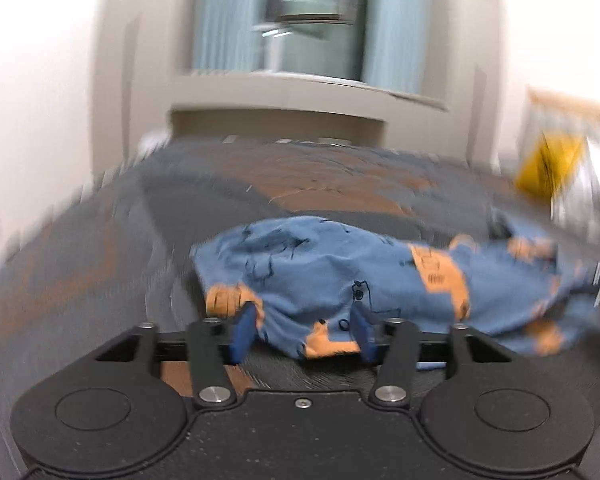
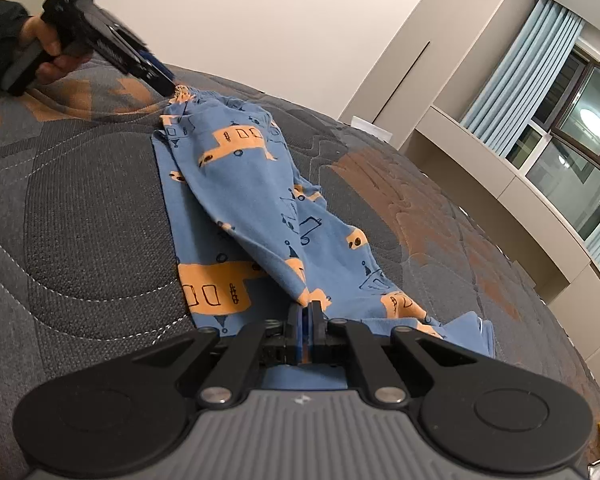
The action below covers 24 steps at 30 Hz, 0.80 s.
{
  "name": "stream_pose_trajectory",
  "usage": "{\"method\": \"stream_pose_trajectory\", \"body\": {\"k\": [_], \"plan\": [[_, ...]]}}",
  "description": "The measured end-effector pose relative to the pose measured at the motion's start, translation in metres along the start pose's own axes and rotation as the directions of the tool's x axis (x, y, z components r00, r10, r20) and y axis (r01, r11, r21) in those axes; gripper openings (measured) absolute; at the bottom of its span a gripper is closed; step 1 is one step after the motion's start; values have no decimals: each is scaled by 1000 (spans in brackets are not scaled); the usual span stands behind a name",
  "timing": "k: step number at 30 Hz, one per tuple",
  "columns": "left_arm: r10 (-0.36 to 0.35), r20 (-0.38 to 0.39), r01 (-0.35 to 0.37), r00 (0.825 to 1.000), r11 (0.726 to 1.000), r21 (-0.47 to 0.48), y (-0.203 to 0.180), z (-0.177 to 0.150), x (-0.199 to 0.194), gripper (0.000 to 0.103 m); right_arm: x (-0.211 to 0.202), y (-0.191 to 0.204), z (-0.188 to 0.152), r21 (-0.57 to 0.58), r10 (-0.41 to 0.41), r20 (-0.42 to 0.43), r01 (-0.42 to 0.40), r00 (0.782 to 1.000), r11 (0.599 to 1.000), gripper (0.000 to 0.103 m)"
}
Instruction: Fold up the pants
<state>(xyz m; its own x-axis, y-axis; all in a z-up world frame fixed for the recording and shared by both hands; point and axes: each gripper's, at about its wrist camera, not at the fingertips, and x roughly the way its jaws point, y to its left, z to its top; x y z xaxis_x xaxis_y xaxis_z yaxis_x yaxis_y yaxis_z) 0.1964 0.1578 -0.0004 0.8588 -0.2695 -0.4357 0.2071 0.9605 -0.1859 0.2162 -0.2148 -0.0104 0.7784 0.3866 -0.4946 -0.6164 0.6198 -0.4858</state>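
Blue pants (image 2: 252,200) with orange vehicle prints lie stretched on a grey and orange quilted mattress (image 2: 80,208). My right gripper (image 2: 307,308) is shut on a fold of the pants at the near end and holds it slightly raised. My left gripper (image 2: 168,82) shows in the right wrist view at the far end, at the waistband. In the blurred left wrist view the pants (image 1: 340,276) lie just ahead and my left gripper (image 1: 304,334) has its blue fingers (image 1: 244,332) wide apart, with the cloth edge between them.
The mattress (image 1: 100,272) spreads around the pants. A wall, cabinets (image 2: 452,92) and a curtained window (image 2: 548,92) stand beyond it. A yellow object (image 1: 548,168) sits at the right in the left wrist view.
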Motion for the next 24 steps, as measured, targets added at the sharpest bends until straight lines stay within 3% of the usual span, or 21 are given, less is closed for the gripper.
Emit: {"method": "stream_pose_trajectory", "body": {"k": [3,6,8,9,11,13,14,17,21,24], "plan": [[-39,-32,29,999,964,-265,23,0,6,60,2,1,-3,8,9,3,-9,1000,1000,4],[-11,-51,-12,999,909,-416,38,4,23,60,4,0,-7,25,24,6,-24,1000,999,10],[35,-65,-59,997,901,-430,41,9,36,60,2,1,-10,35,37,9,-37,999,999,18],[56,-78,-84,995,899,-431,41,12,42,60,1,1,-11,36,44,8,-45,999,998,34],[89,-114,-131,990,886,-444,45,16,56,59,-5,7,-15,37,52,8,-53,999,998,51],[122,-157,-182,980,864,-470,48,17,68,42,-7,8,-17,38,56,10,-56,998,998,51],[136,-160,-197,978,860,-470,50,18,70,29,-7,9,-18,38,51,10,-52,999,998,51],[104,-145,-164,984,846,-508,51,22,71,11,-5,8,-17,40,42,13,-42,999,998,52],[127,-116,-169,985,847,-505,45,28,66,4,0,10,-14,37,37,19,-38,999,999,52],[169,-50,-173,984,872,-459,33,42,54,3,2,12,-10,40,40,25,-41,999,998,52]]}}
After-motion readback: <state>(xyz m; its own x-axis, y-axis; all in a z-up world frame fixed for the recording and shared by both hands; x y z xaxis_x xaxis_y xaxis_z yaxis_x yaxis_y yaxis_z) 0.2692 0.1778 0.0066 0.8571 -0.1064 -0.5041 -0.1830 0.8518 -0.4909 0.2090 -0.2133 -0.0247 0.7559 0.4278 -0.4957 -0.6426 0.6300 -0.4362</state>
